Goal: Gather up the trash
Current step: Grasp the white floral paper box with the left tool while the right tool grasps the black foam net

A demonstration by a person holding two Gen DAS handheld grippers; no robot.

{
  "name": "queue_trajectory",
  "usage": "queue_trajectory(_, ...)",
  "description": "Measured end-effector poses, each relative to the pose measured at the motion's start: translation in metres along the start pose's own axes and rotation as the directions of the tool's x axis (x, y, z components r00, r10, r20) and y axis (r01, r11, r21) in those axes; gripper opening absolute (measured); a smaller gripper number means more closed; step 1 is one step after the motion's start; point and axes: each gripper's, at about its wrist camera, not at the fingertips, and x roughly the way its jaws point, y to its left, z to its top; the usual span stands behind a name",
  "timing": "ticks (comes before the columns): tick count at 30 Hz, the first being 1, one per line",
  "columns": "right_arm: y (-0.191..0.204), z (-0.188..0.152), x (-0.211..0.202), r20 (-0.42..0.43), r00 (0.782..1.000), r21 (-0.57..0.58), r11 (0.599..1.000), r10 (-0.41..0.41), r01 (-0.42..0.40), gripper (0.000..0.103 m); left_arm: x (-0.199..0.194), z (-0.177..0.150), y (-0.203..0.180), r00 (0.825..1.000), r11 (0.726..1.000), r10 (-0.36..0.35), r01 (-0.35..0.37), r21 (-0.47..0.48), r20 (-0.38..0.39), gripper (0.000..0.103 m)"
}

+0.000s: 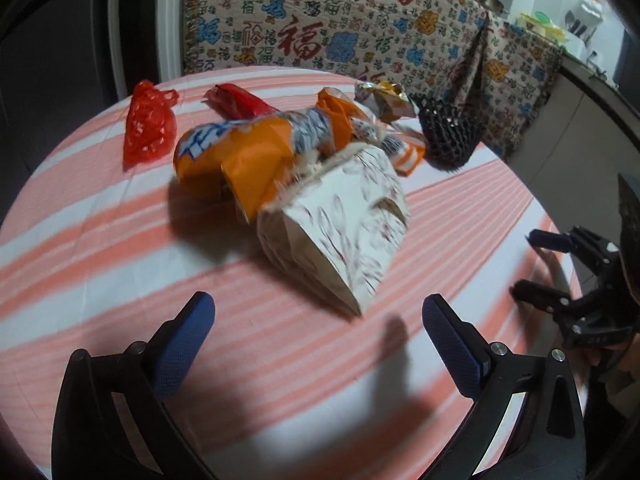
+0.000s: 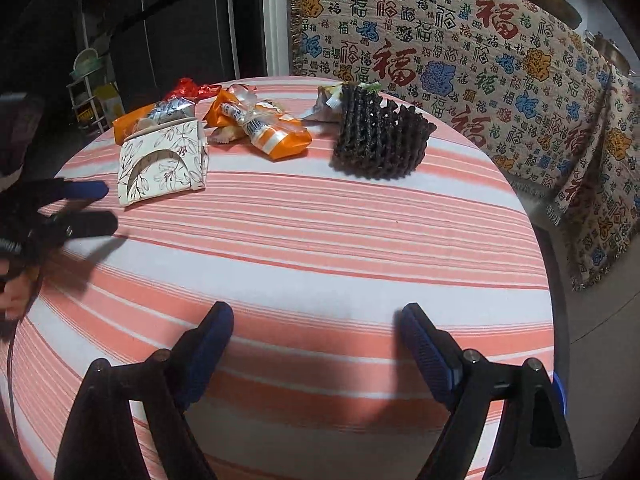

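Observation:
Trash lies on a round table with a pink-and-white striped cloth (image 1: 120, 240) (image 2: 320, 240). A white floral paper box (image 1: 340, 224) (image 2: 162, 166) lies nearest, with an orange snack wrapper (image 1: 240, 152) (image 2: 132, 122) behind it. A second orange wrapper (image 2: 272, 128) (image 1: 408, 152), a black foam net (image 1: 450, 132) (image 2: 380, 136), a red plastic bag (image 1: 148, 124), a red wrapper (image 1: 236, 100) (image 2: 188, 88) and a foil packet (image 1: 384, 98) (image 2: 326, 102) lie further back. My left gripper (image 1: 318, 328) (image 2: 100, 206) is open and empty, just short of the box. My right gripper (image 2: 316, 332) (image 1: 528, 264) is open and empty over the near cloth.
A cloth printed with Chinese characters (image 1: 340, 28) (image 2: 460, 64) hangs over furniture behind the table. A dark cabinet (image 2: 172, 20) and a small rack (image 2: 90, 88) stand at the far left. Kitchenware sits on a counter at the far right (image 1: 544, 24).

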Motion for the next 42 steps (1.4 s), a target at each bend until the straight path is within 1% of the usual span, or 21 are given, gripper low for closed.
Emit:
queue_trajectory(3,0.0,0.0,0.001,0.002,1.0,0.001,1.0,-0.001,0.001,0.088,0.011,0.012,0.001,1.0,0.999,0.014,-0.014,0.038,-0.009,0.102)
queue_trajectory(4,0.0,0.0,0.0,0.003,1.0,0.001,1.0,-0.002,0.002,0.088,0.013,0.016,0.003,1.0,0.999,-0.004,0.004,0.045,-0.008,0.102)
queue_trajectory(7,0.0,-0.001,0.0,0.005,1.0,0.002,1.0,-0.003,0.003,0.088,0.014,0.021,-0.005,0.994,0.99,-0.107,0.106,0.092,0.0,0.1)
queue_trajectory(8,0.0,-0.001,0.0,0.005,1.0,0.003,1.0,-0.002,0.002,0.088,0.013,0.021,-0.009,0.992,0.986,-0.129,0.128,0.111,0.002,0.095)
queue_trajectory(10,0.0,-0.001,0.0,0.005,1.0,0.003,1.0,-0.003,0.002,0.088,0.013,0.019,-0.016,0.993,0.984,-0.116,0.115,0.139,-0.002,0.071)
queue_trajectory(11,0.0,-0.001,0.0,0.006,1.0,0.003,1.0,-0.003,0.003,0.088,0.014,0.019,-0.017,0.994,0.984,-0.11,0.11,0.14,-0.007,0.068)
queue_trajectory(13,0.0,-0.001,0.0,0.006,1.0,0.003,1.0,-0.003,0.003,0.088,0.01,0.019,-0.017,0.995,0.988,-0.096,0.093,0.121,0.014,0.057)
queue_trajectory(14,0.0,-0.001,0.0,0.006,1.0,0.003,1.0,-0.003,0.003,0.088,0.008,0.018,-0.015,0.995,0.99,-0.099,0.096,0.104,0.025,0.054)
queue_trajectory(16,-0.001,-0.001,0.0,0.006,1.0,0.004,1.0,-0.003,0.003,0.088,0.004,0.014,-0.008,0.993,0.993,-0.11,0.109,0.047,0.032,0.053)
queue_trajectory(20,-0.001,-0.002,-0.001,0.009,1.0,0.007,1.0,-0.007,0.007,0.088,-0.012,-0.009,-0.006,0.996,0.996,-0.085,0.086,-0.019,0.04,0.052)
queue_trajectory(23,-0.001,-0.002,-0.001,0.011,1.0,0.008,1.0,-0.009,0.009,0.088,-0.039,-0.04,-0.011,0.999,0.998,-0.008,0.011,-0.063,0.048,0.052)
queue_trajectory(24,-0.001,-0.002,-0.001,0.01,1.0,0.009,1.0,-0.009,0.009,0.088,-0.049,-0.052,-0.014,0.998,0.996,0.033,-0.028,-0.082,0.054,0.052)
queue_trajectory(27,-0.001,-0.003,-0.001,0.011,1.0,0.008,1.0,-0.009,0.009,0.088,-0.07,-0.076,-0.021,0.988,0.985,0.136,-0.127,-0.121,0.076,0.054)
queue_trajectory(29,-0.001,-0.003,-0.001,0.011,1.0,0.01,1.0,-0.008,0.008,0.088,-0.073,-0.082,-0.022,0.986,0.982,0.151,-0.14,-0.131,0.077,0.063)
queue_trajectory(30,-0.001,-0.003,-0.001,0.011,1.0,0.011,1.0,-0.008,0.007,0.088,-0.071,-0.082,-0.021,0.986,0.982,0.148,-0.138,-0.128,0.07,0.075)
queue_trajectory(31,-0.001,-0.003,0.0,0.011,1.0,0.013,1.0,-0.006,0.006,0.088,-0.066,-0.08,-0.02,0.988,0.983,0.142,-0.135,-0.122,0.053,0.082)
queue_trajectory(33,-0.001,-0.003,0.0,0.01,1.0,0.018,1.0,-0.001,0.001,0.088,-0.058,-0.075,-0.018,0.991,0.986,0.129,-0.126,-0.109,0.024,0.083)
queue_trajectory(36,-0.007,0.004,0.005,-0.014,0.999,0.044,0.999,-0.03,0.031,0.088,-0.045,-0.063,-0.023,0.989,0.987,0.15,-0.15,-0.057,-0.007,0.093)
queue_trajectory(38,-0.014,0.015,0.013,-0.04,0.998,0.075,0.996,-0.048,0.051,0.088,-0.038,-0.059,-0.027,0.981,0.982,0.19,-0.19,-0.017,-0.024,0.095)
queue_trajectory(39,-0.017,0.023,0.02,-0.055,0.997,0.086,0.994,-0.056,0.06,0.089,-0.034,-0.057,-0.03,0.978,0.978,0.208,-0.208,0.002,-0.032,0.099)
queue_trajectory(42,-0.018,0.044,0.038,-0.065,0.996,0.087,0.994,-0.054,0.06,0.09,-0.031,-0.053,-0.028,0.978,0.978,0.206,-0.206,-0.007,-0.042,0.103)
